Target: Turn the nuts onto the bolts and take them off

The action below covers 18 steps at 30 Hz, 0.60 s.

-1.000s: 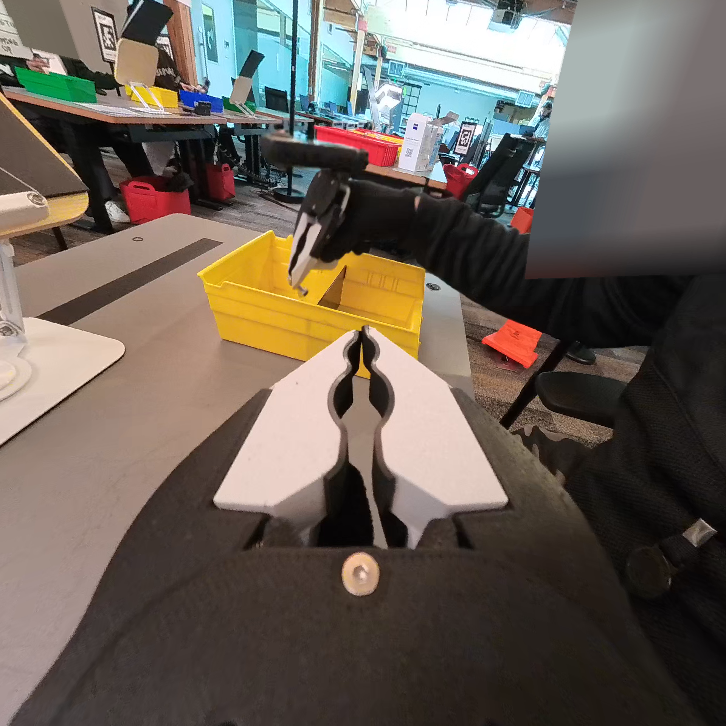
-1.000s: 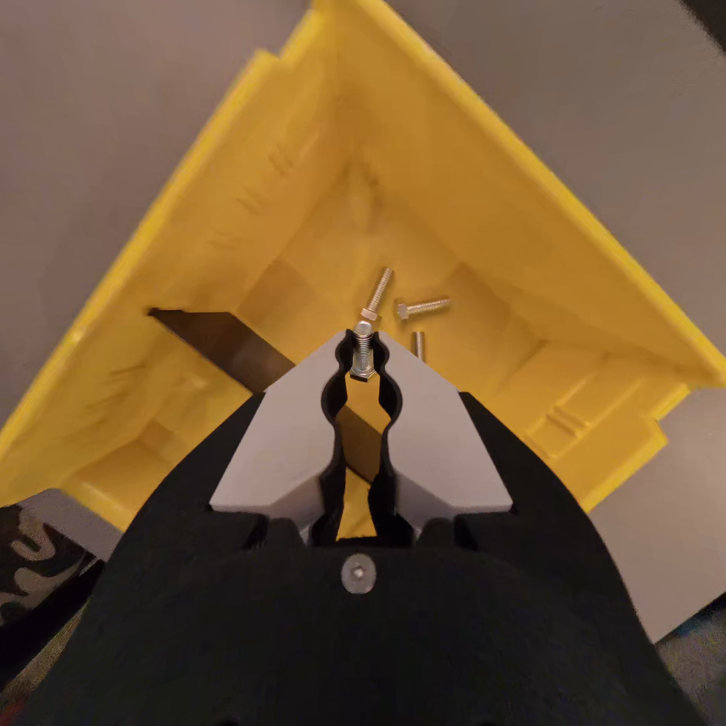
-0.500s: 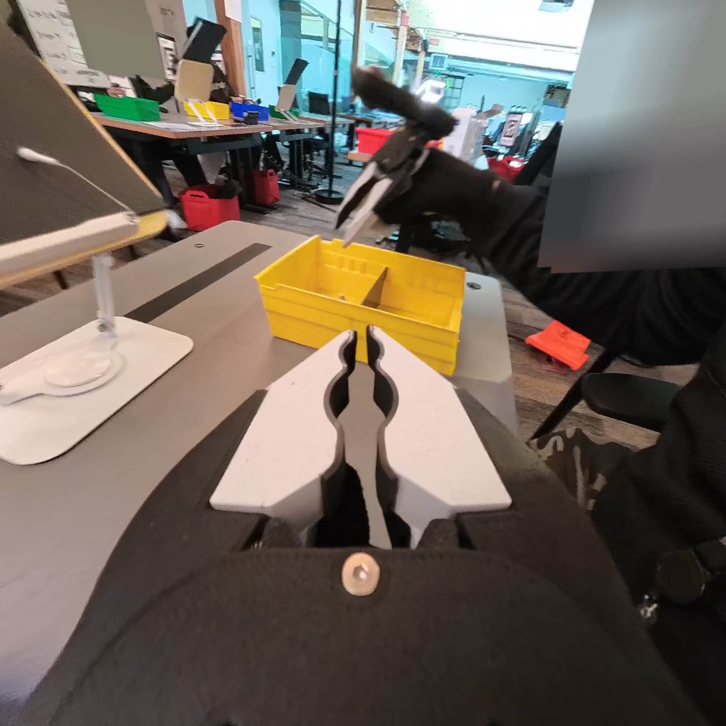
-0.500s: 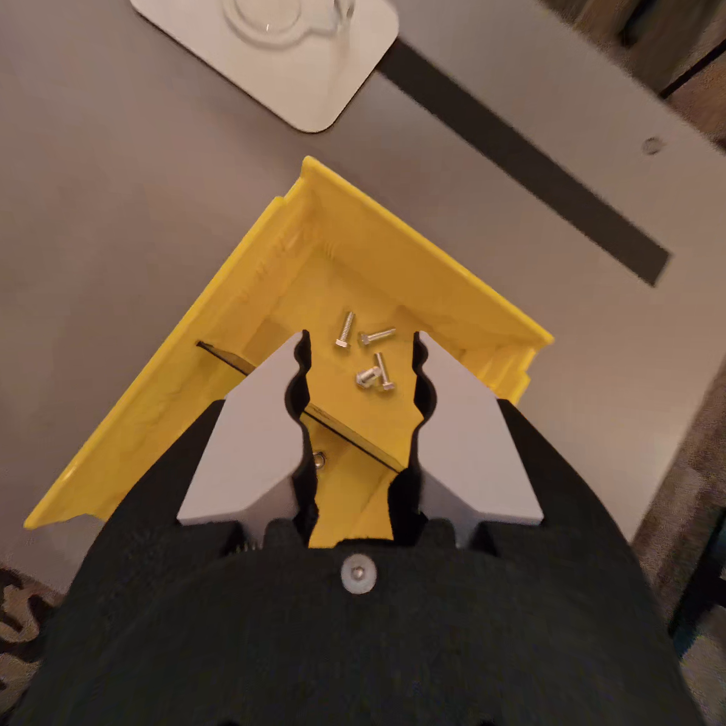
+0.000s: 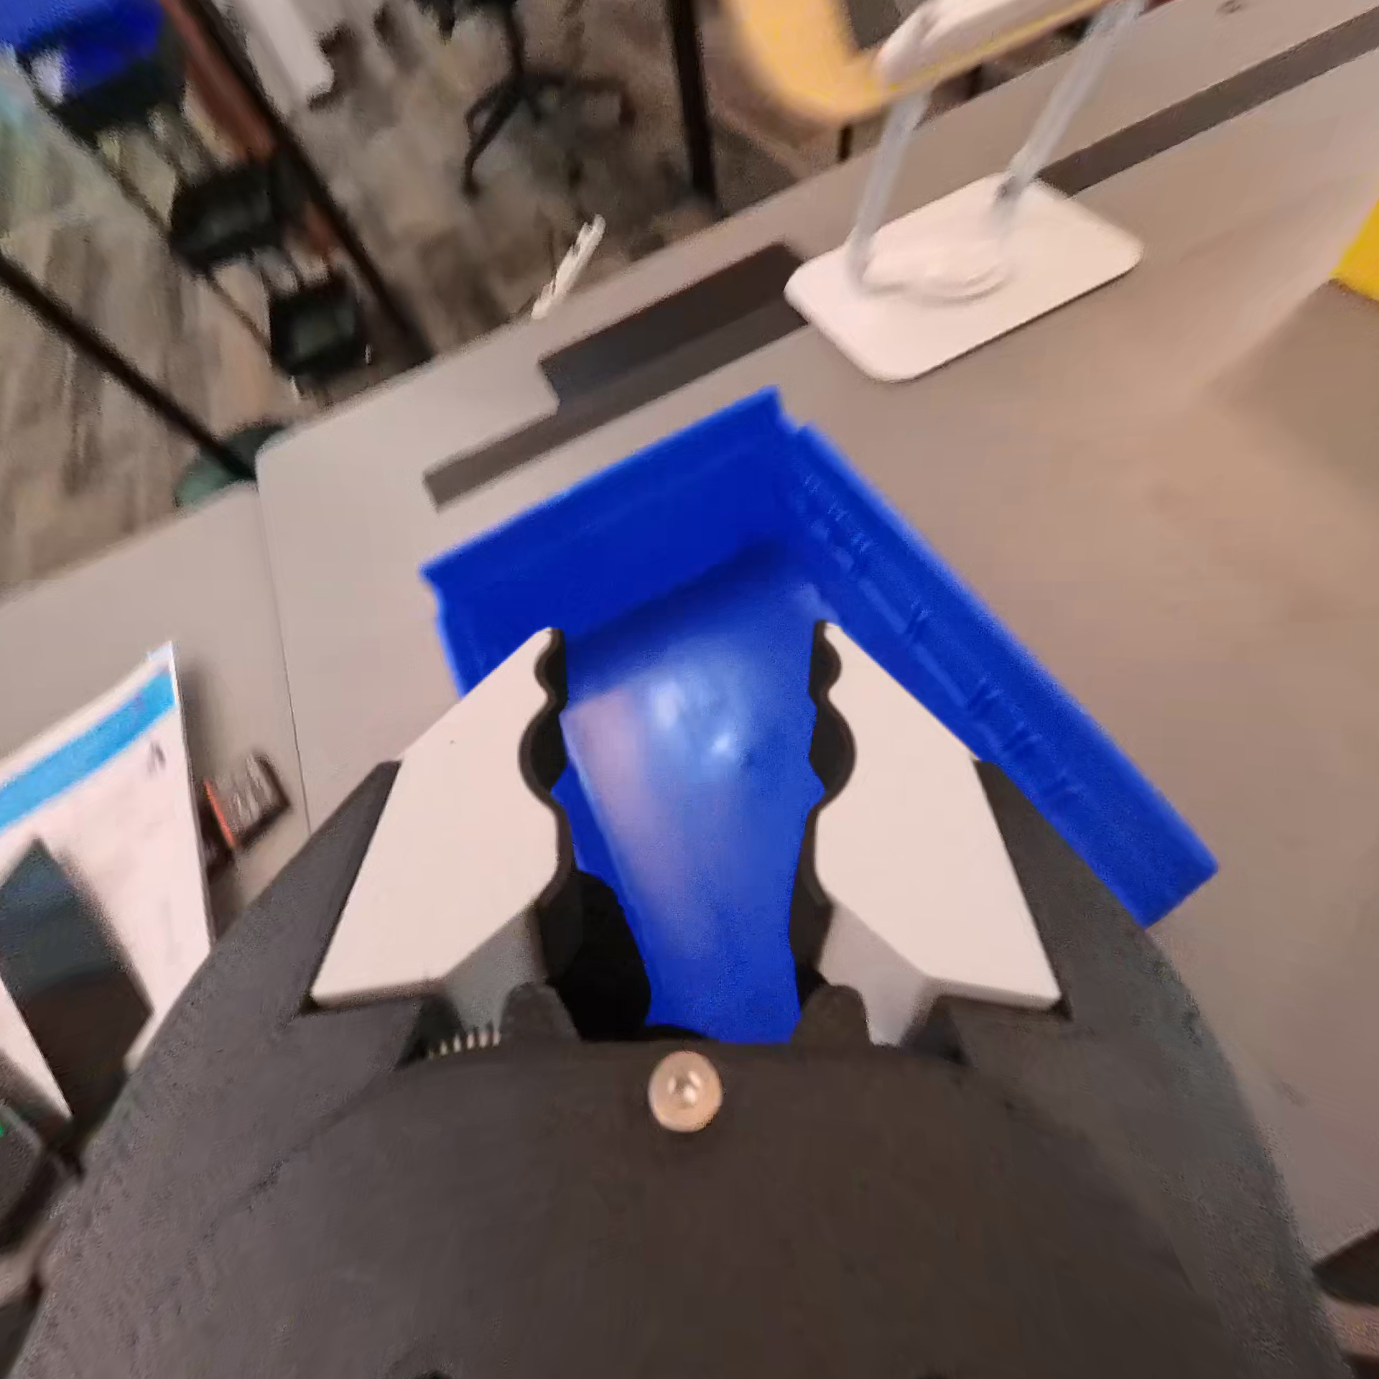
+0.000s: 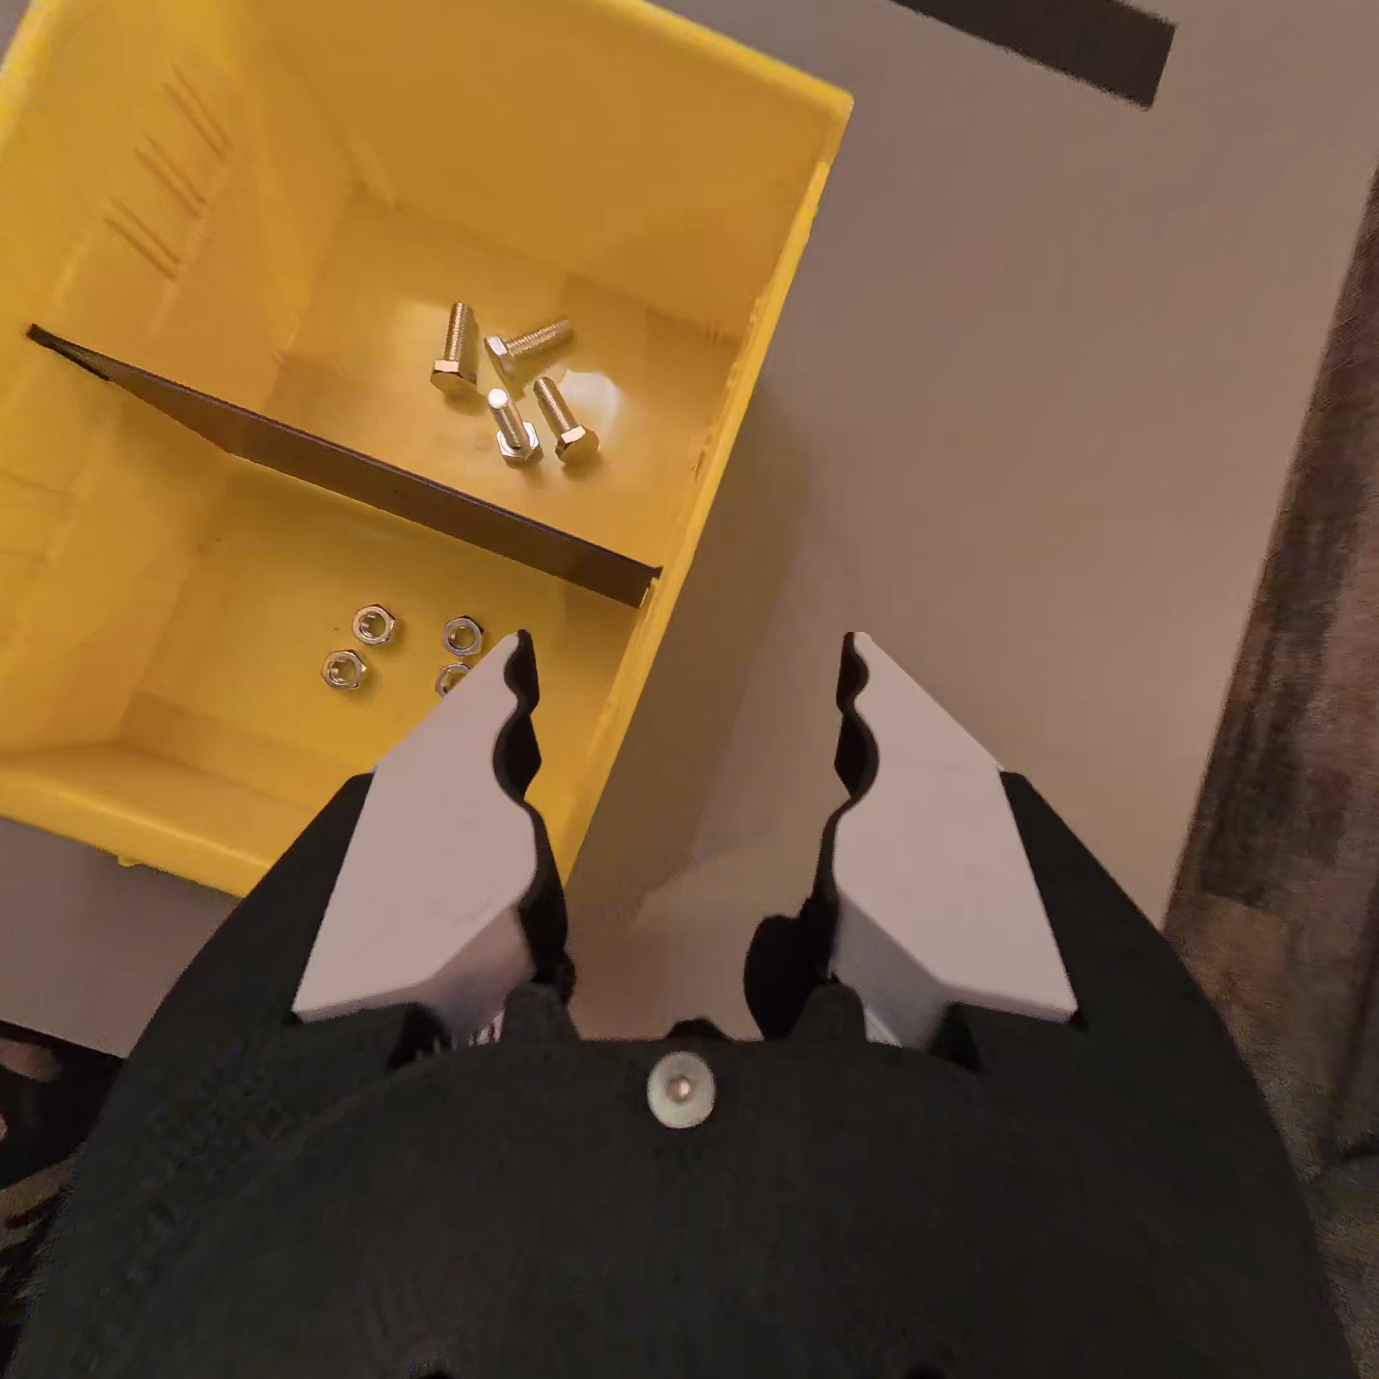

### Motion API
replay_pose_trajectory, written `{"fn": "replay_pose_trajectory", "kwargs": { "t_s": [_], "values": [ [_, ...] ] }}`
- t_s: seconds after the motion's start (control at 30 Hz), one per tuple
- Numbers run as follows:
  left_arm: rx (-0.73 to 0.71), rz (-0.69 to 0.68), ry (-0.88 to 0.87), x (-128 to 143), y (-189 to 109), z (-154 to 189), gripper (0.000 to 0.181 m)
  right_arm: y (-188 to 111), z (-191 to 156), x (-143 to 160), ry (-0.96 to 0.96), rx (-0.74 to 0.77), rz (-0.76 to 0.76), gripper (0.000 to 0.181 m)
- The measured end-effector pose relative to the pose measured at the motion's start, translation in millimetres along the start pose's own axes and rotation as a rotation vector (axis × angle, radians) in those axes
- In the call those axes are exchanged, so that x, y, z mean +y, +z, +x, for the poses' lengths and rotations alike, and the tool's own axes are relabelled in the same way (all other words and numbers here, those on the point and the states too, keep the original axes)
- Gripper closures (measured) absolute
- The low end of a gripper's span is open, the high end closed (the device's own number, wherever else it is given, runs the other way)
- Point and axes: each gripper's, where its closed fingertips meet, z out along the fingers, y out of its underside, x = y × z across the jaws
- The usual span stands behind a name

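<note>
A yellow bin (image 6: 776, 313) on the grey table is split by a dark divider (image 6: 358, 470). Its far compartment holds several silver bolts (image 6: 515, 388). Its near compartment holds several silver nuts (image 6: 373, 623). My right gripper (image 6: 683, 642) is open and empty, above the table just right of the bin's near corner. My left gripper (image 5: 683, 642) is open and empty above a blue bin (image 5: 933, 634). The blue bin's floor shows blurred pale glints between the fingers; I cannot tell what they are.
A white stand base (image 5: 970, 291) with clear legs stands on the table behind the blue bin. Papers (image 5: 97, 783) and a dark device lie at the left. A black strip (image 5: 634, 418) runs across the table. The table edge and floor lie right of my right gripper. The gap from one gripper's tips to the other's is roughly 75 centimetres.
My right gripper let go of a bolt over the yellow bin, opened wide and drew back to the bin's right. My left gripper swung left over the blue bin and opened.
</note>
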Motion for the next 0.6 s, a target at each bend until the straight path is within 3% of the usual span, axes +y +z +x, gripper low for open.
{"fn": "replay_pose_trajectory", "kwargs": {
  "t_s": [0.17,0.33,0.47,0.6],
  "values": [
    [-0.053,-0.188,-0.198,83.3,1.8,-38.7,0.105,18.2,-4.6,18.0,0.066,-0.064,-0.002,0.094],
    [0.0,-0.386,-0.282,147.2,19.9,-34.2,0.121,31.1,-20.5,22.7,0.07,-0.124,-0.024,0.109],
    [0.087,-0.431,-0.31,160.7,23.9,-25.3,0.157,42.1,-31.5,26.6,0.069,-0.157,-0.05,0.122],
    [0.171,-0.409,-0.358,163.9,27.5,-21.3,0.157,56.1,-50.4,26.3,0.042,-0.197,-0.052,0.114]
  ]
}}
